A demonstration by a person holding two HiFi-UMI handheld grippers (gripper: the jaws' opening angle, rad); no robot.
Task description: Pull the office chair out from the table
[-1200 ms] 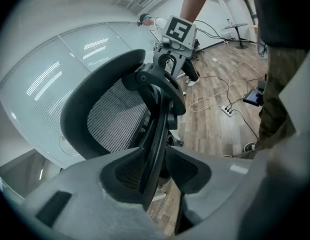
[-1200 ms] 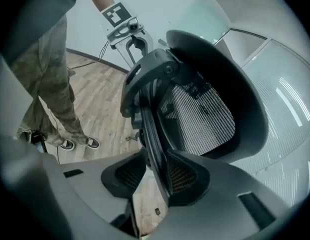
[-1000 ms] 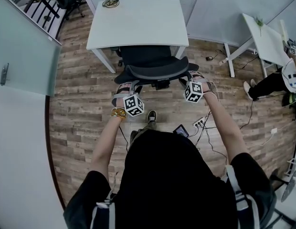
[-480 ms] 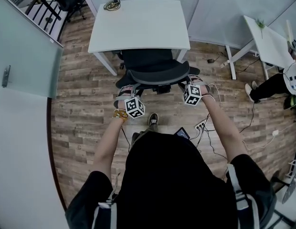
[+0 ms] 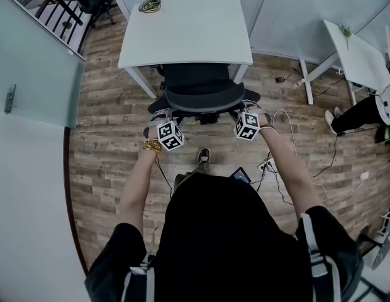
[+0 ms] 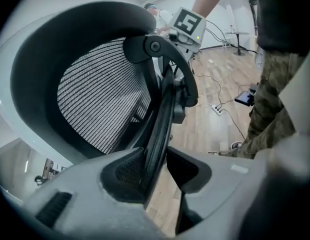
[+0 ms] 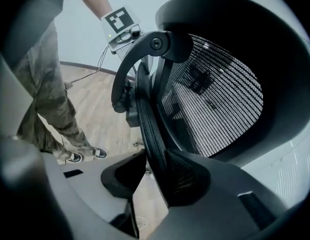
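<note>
As arms extend, 2 grippers (image 5: 160, 112) (image 5: 248, 107) straddle chair backrest (image 5: 204, 97).

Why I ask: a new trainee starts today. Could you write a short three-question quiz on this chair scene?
1. True or false: the office chair stands clear of the white table.
2. Pick one: between the jaws of the left tool stands A) a table leg, B) the backrest's rim, C) a cable.
3. How many white tables show in the head view?
Key: 1 false, its seat reaches under the tabletop. 2 B. 3 two; the second table stands at the right.
</note>
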